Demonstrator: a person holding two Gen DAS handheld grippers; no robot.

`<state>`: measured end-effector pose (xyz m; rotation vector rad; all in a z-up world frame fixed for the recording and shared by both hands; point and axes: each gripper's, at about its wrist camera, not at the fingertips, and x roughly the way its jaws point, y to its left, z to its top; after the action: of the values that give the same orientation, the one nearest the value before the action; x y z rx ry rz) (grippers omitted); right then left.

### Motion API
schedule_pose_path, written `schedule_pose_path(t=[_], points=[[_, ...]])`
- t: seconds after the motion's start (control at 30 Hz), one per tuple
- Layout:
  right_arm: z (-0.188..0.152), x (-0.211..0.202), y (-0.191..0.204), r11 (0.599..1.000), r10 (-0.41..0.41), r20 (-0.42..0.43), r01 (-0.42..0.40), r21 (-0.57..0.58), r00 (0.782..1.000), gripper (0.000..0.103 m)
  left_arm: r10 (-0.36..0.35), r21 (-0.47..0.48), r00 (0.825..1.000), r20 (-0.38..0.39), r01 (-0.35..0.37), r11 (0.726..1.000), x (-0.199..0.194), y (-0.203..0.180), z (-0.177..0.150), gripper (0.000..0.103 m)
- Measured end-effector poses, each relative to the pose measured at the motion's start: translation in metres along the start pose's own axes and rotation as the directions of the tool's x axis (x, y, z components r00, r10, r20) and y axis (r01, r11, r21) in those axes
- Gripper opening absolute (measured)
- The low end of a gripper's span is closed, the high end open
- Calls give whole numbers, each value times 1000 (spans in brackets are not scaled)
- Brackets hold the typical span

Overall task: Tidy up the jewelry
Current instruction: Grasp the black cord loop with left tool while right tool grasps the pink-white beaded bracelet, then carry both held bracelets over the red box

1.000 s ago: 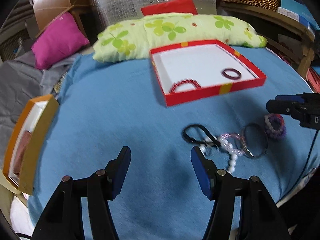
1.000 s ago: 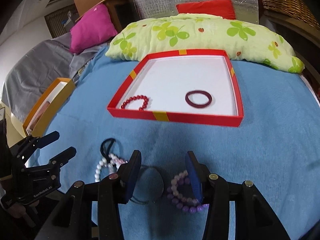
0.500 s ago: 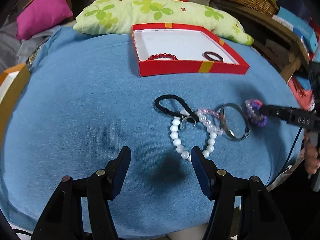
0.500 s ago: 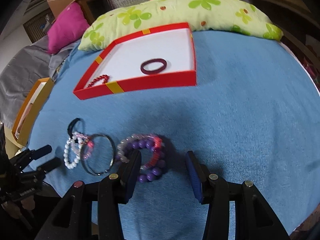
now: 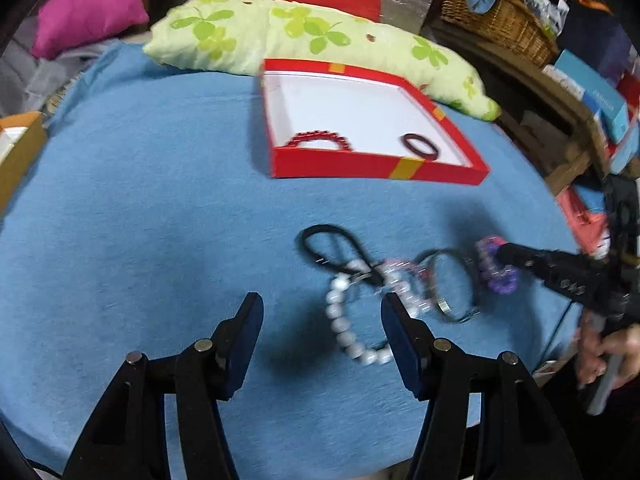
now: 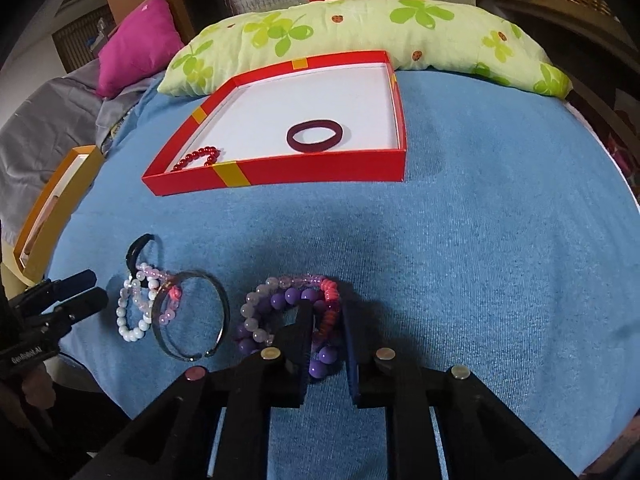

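Observation:
A red tray (image 6: 280, 178) (image 5: 372, 166) on the blue cloth holds a red bead bracelet (image 6: 198, 157) and a dark red band (image 6: 315, 136). My right gripper (image 6: 325, 322) is closed on a bundle of purple and pink bead bracelets (image 6: 276, 304), seen at the right in the left wrist view (image 5: 496, 268). My left gripper (image 5: 322, 322) is open and empty just above a white bead bracelet (image 5: 346, 332). A black hair tie (image 5: 332, 248), a pink bead strand (image 6: 154, 284) and a metal bangle (image 6: 192, 316) lie tangled beside it.
A green clover pillow (image 6: 360, 28) lies behind the tray. A pink cushion (image 6: 136, 46) and an orange box (image 6: 48, 208) are at the left. A wicker basket (image 5: 496, 16) and shelves stand at the right. The cloth's front edge drops off near both grippers.
My right gripper has closed on the purple bracelet bundle. My left gripper has moved nearer to the white bead bracelet and stayed open.

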<state>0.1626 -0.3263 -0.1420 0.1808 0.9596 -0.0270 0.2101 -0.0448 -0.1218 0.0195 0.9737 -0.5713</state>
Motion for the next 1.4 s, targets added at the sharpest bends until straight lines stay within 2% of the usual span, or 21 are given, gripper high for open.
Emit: schedule_pose_path(t=[0.03,0.27,0.3,0.33,0.37,0.4,0.43,0.47,0.6,0.87,1.03,1.3,1.4], points=[[1,-1,0,1000,2,6,-2,5,1000,9,-1,-2,1000,5,1,1000,1,-2,3,63],[11,-5,-6,996,46,34,-48,79,998,9,-60,3,998,-26,60,998,23,-15,29,62],[11,-5,-8,994,56,33,-59,92,998,9,-67,-1,997,-40,67,998,29,-17,33,55],[12,-4,-11,991,70,33,-73,112,997,9,-70,-1,996,-47,70,998,32,-18,34,41],[13,-3,-15,987,85,34,-89,131,996,9,-76,-1,995,-69,76,997,40,-19,37,34],[14,-4,-19,983,99,37,-103,149,994,9,-80,-5,994,-79,80,997,43,-18,37,23],[14,-4,-22,981,106,40,-111,162,994,9,-88,-14,991,-100,88,996,50,-17,39,14],[14,-5,-25,976,116,42,-122,179,992,9,-88,-17,990,-110,86,996,54,-17,39,11],[16,-10,-33,964,149,65,-160,211,987,9,-113,-11,989,-98,112,994,52,-17,41,6],[27,-23,-30,946,206,143,-234,222,968,9,-187,-11,982,-19,187,982,30,-15,53,5],[35,-28,-22,940,232,184,-269,211,955,9,-202,14,979,39,202,979,13,-17,65,5],[74,-24,-4,939,246,251,-294,179,936,9,-203,37,975,88,200,979,16,-26,104,5],[91,-12,3,937,246,250,-296,186,936,9,-195,28,976,94,194,981,25,-22,120,5]])
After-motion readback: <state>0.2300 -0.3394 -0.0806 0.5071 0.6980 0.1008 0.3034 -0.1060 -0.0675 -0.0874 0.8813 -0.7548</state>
